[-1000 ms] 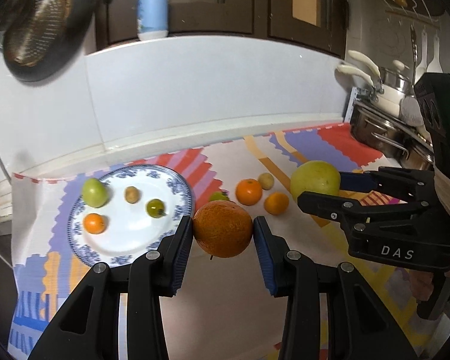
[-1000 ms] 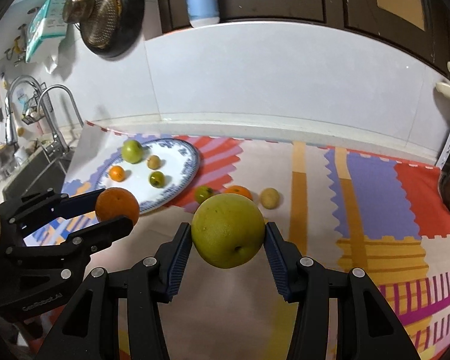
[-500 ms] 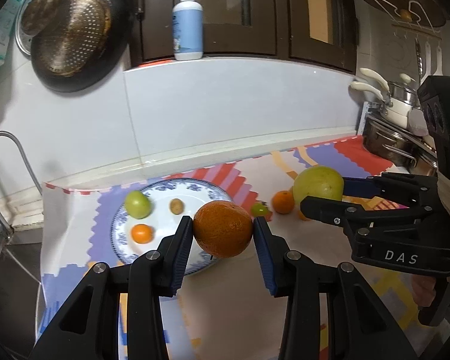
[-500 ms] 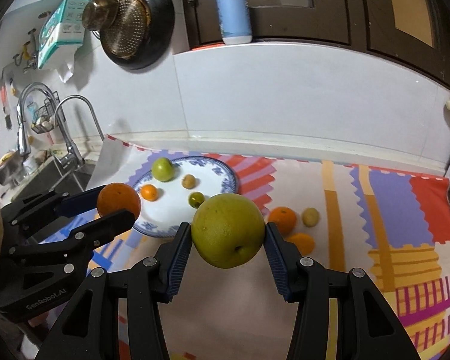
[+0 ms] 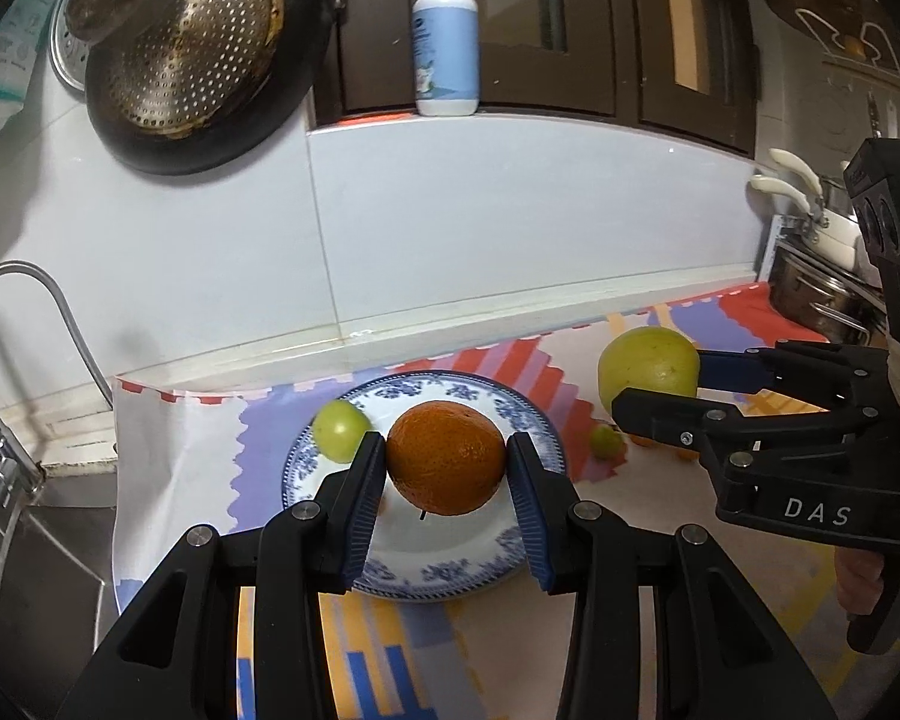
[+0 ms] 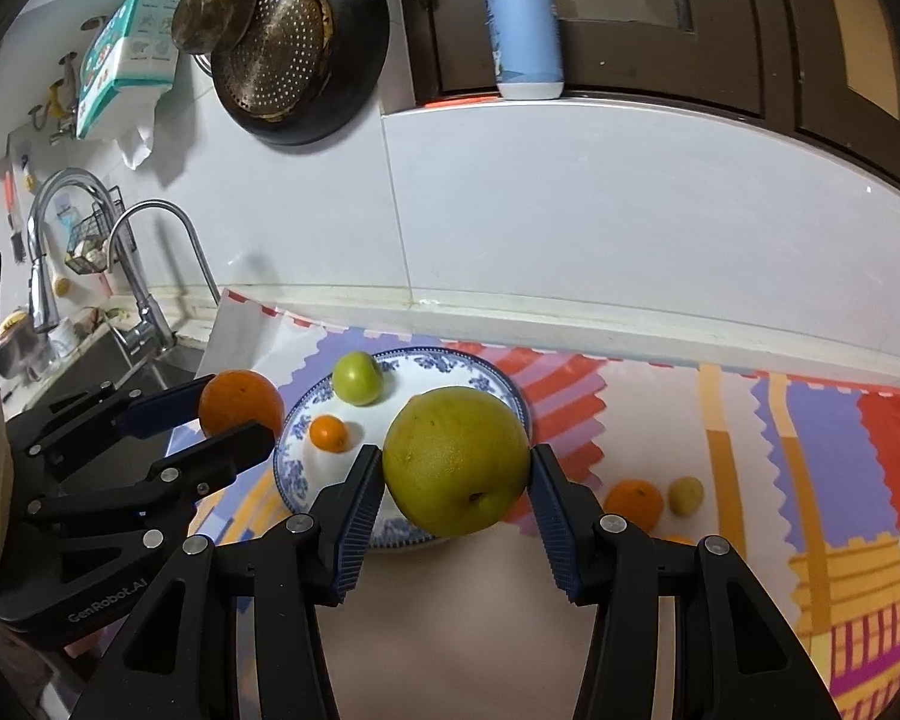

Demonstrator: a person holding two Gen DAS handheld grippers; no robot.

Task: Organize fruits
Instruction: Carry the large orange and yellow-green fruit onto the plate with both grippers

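Left wrist: orange [image 5: 445, 457] between tongs [image 5: 447, 474].

Left hand-held gripper [image 5: 446, 468] and right hand-held gripper [image 6: 456, 480], side by side, both clamped on fruit.

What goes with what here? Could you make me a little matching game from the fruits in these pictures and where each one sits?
Things:
1. large orange
2. big yellow-green fruit
3. small green fruit
4. small yellow fruit

Places:
A. lying on the mat, off the plate
B. held in the left gripper
C. resting on the plate
D. held in the right gripper

Pairs: 1-B, 2-D, 3-C, 4-A
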